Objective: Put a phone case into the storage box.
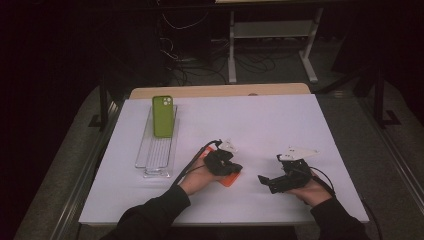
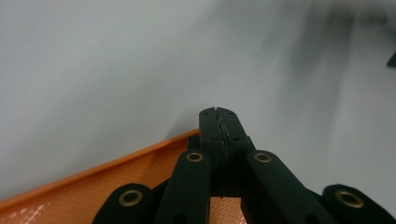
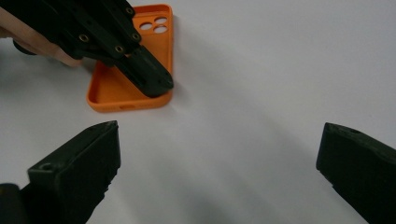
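An orange phone case (image 1: 231,180) lies open side up on the white table, camera holes at its far end (image 3: 154,25). My left gripper (image 1: 233,169) is shut, and its tips (image 2: 218,115) reach over the case's long rim (image 2: 93,170); I see nothing between the jaws. From the right gripper view the left gripper (image 3: 156,84) rests on the case's near corner. My right gripper (image 1: 267,182) is held to the right of the case, a short way off and pointing at it. Its jaws (image 3: 218,130) stand wide open over bare table.
A green phone (image 1: 162,116) stands upright at the far end of a clear plastic rack (image 1: 156,155) on the table's left side. The white table top (image 1: 260,125) ends close in front of my forearms. A desk frame and cables stand beyond the far edge.
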The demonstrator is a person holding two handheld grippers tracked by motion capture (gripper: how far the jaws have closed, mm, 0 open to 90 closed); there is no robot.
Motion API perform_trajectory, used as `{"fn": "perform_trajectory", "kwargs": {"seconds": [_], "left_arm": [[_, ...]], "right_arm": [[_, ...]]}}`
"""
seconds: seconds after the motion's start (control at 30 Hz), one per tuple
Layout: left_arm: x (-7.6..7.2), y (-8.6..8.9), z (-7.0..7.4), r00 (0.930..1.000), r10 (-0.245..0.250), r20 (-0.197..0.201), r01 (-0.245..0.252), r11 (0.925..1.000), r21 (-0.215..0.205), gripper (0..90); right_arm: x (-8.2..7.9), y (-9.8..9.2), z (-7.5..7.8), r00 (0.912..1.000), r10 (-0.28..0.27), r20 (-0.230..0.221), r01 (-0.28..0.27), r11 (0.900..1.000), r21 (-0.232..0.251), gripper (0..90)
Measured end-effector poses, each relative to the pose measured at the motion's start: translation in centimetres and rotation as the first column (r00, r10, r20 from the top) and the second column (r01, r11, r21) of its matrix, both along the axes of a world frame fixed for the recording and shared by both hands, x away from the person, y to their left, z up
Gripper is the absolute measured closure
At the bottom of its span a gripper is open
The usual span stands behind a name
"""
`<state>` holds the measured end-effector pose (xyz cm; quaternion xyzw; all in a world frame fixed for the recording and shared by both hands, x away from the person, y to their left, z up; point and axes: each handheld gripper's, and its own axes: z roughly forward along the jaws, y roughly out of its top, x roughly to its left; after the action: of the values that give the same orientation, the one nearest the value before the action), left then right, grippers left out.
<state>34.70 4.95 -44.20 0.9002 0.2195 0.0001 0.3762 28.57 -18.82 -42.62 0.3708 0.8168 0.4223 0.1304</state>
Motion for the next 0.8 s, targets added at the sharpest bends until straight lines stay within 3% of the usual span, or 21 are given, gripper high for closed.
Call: {"fn": "perform_trajectory", "kwargs": {"seconds": [0.23,0.37,0.4,0.5,0.6,0.63,0.8], "left_arm": [[-0.1,-2.1,-0.2,0.9996,-0.027,-0.003,0.027,0.9994,-0.022,89.9],[-0.1,-1.8,0.1,0.9998,-0.018,-0.005,0.018,0.9995,-0.026,89.6],[0.0,-1.4,0.4,0.9994,-0.031,0.017,0.031,0.9994,-0.015,88.6],[-0.3,-0.5,1.3,0.9998,-0.006,0.017,0.007,0.9994,-0.034,84.1],[-0.4,1.1,2.2,0.9983,-0.017,0.056,0.018,0.9997,-0.019,75.4],[-0.7,1.5,2.4,0.9989,0.010,0.045,-0.008,0.9994,-0.035,70.2],[-1.2,4.3,3.0,0.9952,0.048,0.086,-0.044,0.9981,-0.042,42.9]], "right_arm": [[-0.1,-0.2,0.0,1.0000,0.002,0.004,-0.002,1.000,-0.003,0.0],[0.0,-0.3,0.0,1.0000,0.001,0.005,-0.001,1.000,0.000,0.0],[0.0,-0.4,0.0,1.0000,0.002,0.007,-0.002,1.000,-0.001,0.0],[0.0,-0.4,0.0,1.0000,0.002,0.007,-0.002,1.000,-0.002,0.0],[0.0,-0.3,0.0,1.0000,0.003,0.005,-0.003,1.000,-0.005,0.0],[0.0,-0.3,0.0,1.0000,0.003,0.003,-0.003,1.000,-0.006,0.0],[0.0,-0.3,-0.1,1.0000,0.001,0.009,-0.001,1.000,-0.007,0.0]]}}
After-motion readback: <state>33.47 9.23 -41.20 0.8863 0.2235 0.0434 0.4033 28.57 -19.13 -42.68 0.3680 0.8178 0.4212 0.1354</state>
